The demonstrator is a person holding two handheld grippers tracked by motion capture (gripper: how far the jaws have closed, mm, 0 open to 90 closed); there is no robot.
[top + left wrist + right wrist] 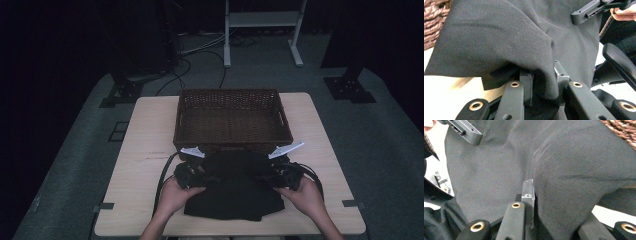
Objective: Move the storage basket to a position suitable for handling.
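Nearest the person's edge of the table (pixel 125 200), the black cloth (pixel 235 187) lies spread in front of the basket (pixel 232 120), its lower hem close to that near edge and its upper part bunched up between the two tools. Just short of the basket, the left hand (pixel 175 195) holds the left gripper (pixel 192 172) at the cloth's left side, and the right hand (pixel 305 192) holds the right gripper (pixel 275 175) at its right side. Seen from the left gripper view, the cloth (pixel 506 37) drapes over the jaws, which are pressed together on a fold of it, with the basket's woven wall (pixel 434 22) just behind at the upper left. From the right gripper view, the cloth (pixel 549 165) is likewise pinched between pressed-together jaws, and the basket's rim (pixel 624 128) shows at the upper right corner. Beyond both tools stands the basket itself, brown wicker, at the table's far middle. The cloth's top edge reaches almost to the basket's near wall; whether it touches cannot be told.
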